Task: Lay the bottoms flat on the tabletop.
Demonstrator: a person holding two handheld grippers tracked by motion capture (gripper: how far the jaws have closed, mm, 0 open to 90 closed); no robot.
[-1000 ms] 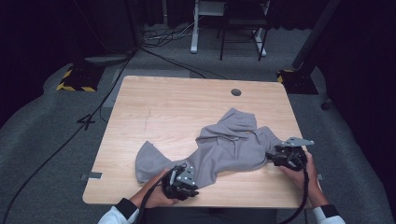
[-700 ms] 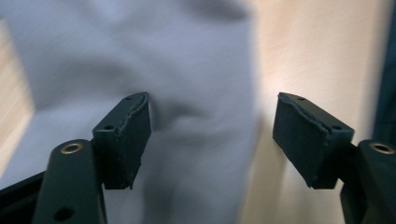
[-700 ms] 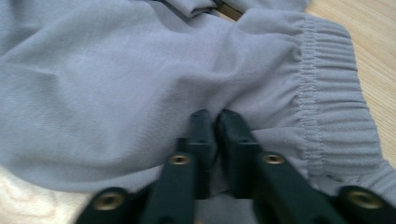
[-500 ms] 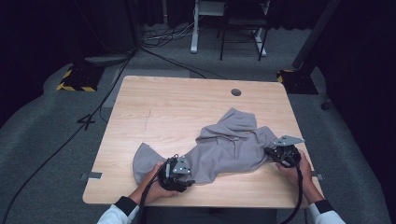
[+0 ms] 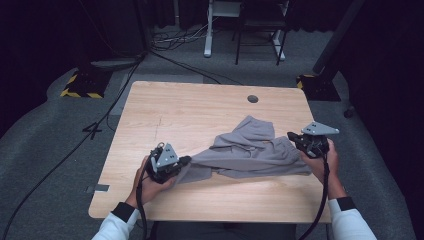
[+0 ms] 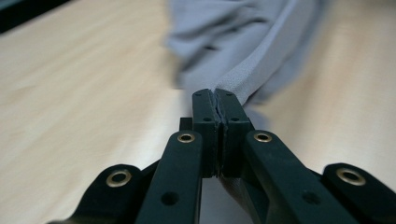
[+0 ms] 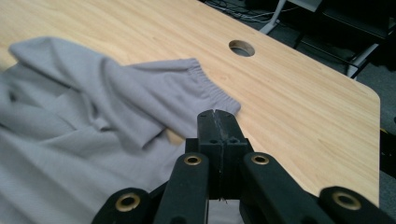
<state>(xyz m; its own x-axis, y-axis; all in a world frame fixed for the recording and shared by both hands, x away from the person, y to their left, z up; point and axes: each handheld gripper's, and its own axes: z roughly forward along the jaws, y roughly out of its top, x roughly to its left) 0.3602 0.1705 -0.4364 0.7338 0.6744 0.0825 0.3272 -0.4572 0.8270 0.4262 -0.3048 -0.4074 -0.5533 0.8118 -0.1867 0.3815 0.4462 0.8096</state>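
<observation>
A light wooden table (image 5: pixel 200 115) seen from above, with a person's two forearms in white sleeves with dark cuffs coming in from the bottom edge. Each hand holds a black two-jaw gripper. Across the near half of the table lies a grey sweatshirt (image 5: pixel 250 150), crumpled and partly stretched out between the two grippers (the fabric is plain, with no readable print, logo or label on it).

The left gripper (image 5: pixel 184 161) sits near the table's front left, its jaws pressed together on the sweatshirt's left end. In the left gripper view, the left gripper (image 6: pixel 216 95) has a thick rolled grey edge of the sweatshirt (image 6: pixel 243 51) pinched between the closed tips, and the cloth runs away from them, blurred, over the wood.

The right gripper (image 5: pixel 291 136) is at the garment's right end, close to the table's right edge, with a grey three-cornered plate on top. In the right gripper view, the right gripper (image 7: pixel 217 114) has its jaws closed flat against each other, with the sweatshirt (image 7: pixel 93 107) lying around and under them; a ribbed cuff (image 7: pixel 210 91) ends just behind the tips. Whether cloth is actually caught between these jaws cannot be told.

A round cable hole (image 5: pixel 252 98) sits toward the table's far edge, well apart from the garment. On the dark carpeted floor beyond are black cables (image 5: pixel 175 42) and a yellow-and-black striped base (image 5: pixel 80 85).
</observation>
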